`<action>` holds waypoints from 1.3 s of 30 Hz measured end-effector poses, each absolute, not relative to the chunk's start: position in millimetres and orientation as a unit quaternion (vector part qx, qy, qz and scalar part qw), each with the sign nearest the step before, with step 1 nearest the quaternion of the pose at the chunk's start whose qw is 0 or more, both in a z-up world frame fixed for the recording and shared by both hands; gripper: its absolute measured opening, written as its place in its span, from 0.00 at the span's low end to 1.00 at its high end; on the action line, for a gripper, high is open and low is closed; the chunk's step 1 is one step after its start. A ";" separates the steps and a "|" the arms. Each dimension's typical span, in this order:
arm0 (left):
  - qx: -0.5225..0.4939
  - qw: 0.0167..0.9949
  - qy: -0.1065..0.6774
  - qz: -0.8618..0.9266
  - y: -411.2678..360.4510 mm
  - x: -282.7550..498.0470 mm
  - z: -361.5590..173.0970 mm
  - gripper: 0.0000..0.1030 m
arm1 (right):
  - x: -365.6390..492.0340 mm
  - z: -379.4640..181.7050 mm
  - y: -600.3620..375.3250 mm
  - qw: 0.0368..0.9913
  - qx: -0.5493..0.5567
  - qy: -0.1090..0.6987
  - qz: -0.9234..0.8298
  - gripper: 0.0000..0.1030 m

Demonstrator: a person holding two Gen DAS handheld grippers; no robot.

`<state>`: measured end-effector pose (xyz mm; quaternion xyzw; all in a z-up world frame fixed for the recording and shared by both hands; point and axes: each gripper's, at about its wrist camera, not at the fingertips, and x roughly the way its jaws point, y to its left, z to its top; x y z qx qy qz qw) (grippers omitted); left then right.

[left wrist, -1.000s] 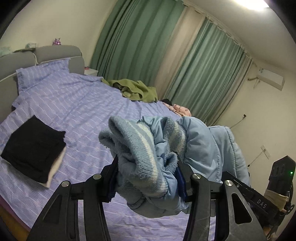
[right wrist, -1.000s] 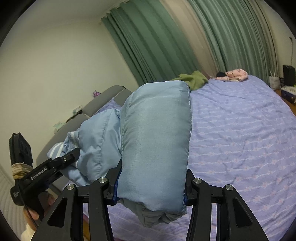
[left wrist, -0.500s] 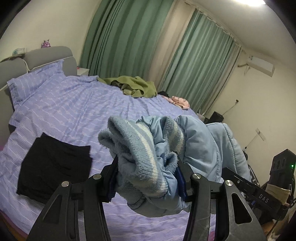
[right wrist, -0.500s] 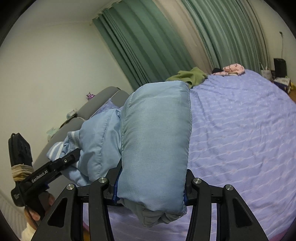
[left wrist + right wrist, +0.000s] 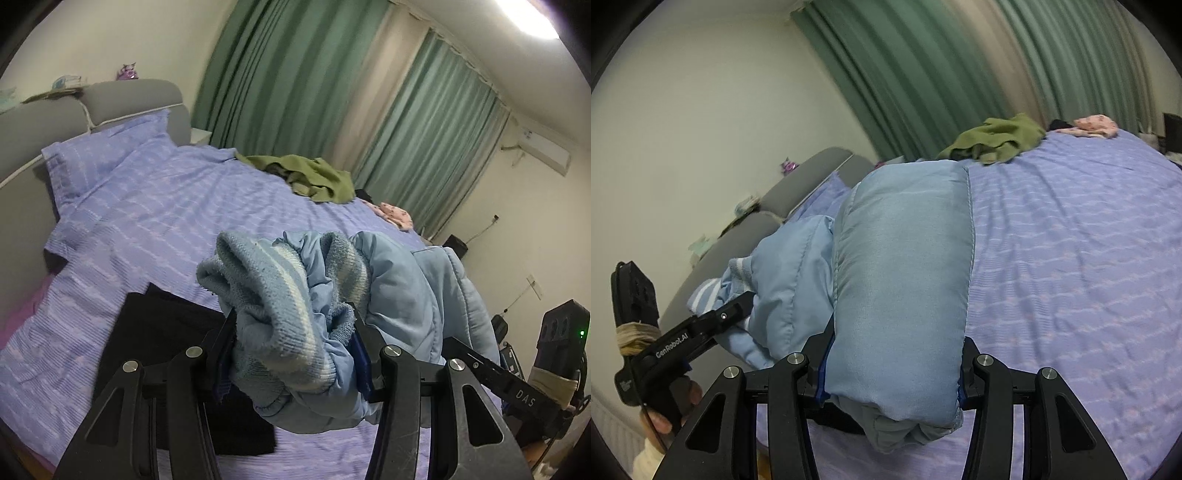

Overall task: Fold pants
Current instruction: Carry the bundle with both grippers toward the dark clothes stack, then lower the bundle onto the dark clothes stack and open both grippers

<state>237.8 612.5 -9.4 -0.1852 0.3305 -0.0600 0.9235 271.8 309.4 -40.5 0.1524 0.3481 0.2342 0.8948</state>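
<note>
Padded light-blue pants [image 5: 413, 295] hang folded in the air between both grippers, above the purple bed [image 5: 166, 206]. My left gripper [image 5: 291, 354] is shut on the ribbed striped waistband end [image 5: 273, 295]. My right gripper [image 5: 892, 384] is shut on the folded padded end of the pants [image 5: 905, 288]. In the right wrist view the left gripper [image 5: 735, 314] shows at the left, clamped on the striped end. In the left wrist view the right gripper's body [image 5: 517, 391] shows at the lower right.
A folded black garment [image 5: 166, 350] lies on the bed below the left gripper. An olive-green garment [image 5: 310, 177] and a pink one [image 5: 397, 216] lie at the far side. Grey headboard [image 5: 122, 99] with a pillow [image 5: 107, 155] at left; green curtains [image 5: 424, 122] behind.
Both grippers carried the pants sideways over the bed; the black folded garment now lies directly below the left gripper. Both grips are unchanged.
</note>
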 end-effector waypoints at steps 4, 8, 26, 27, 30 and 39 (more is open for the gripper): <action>-0.196 0.916 0.345 -0.052 659.2 255.1 -36.4 0.49 | 293.0 -57.5 352.6 0.884 0.137 0.371 0.251 0.47; -0.214 0.906 0.363 -0.046 698.9 269.6 -71.8 0.49 | 310.1 -80.2 392.8 0.872 0.116 0.399 0.261 0.47; -0.216 0.860 0.460 -0.039 760.4 323.3 -218.8 0.50 | 361.6 -217.3 473.6 0.812 0.108 0.528 0.225 0.55; -0.214 0.859 0.463 -0.036 760.0 323.8 -223.1 0.50 | 362.9 -220.6 473.8 0.811 0.104 0.532 0.222 0.59; -0.209 0.857 0.470 -0.034 760.6 322.7 -230.8 0.53 | 365.1 -224.0 473.7 0.809 0.094 0.539 0.213 0.67; -0.132 0.864 0.483 0.054 767.4 306.1 -218.5 0.78 | 353.9 -203.6 474.6 0.826 0.051 0.524 0.202 0.72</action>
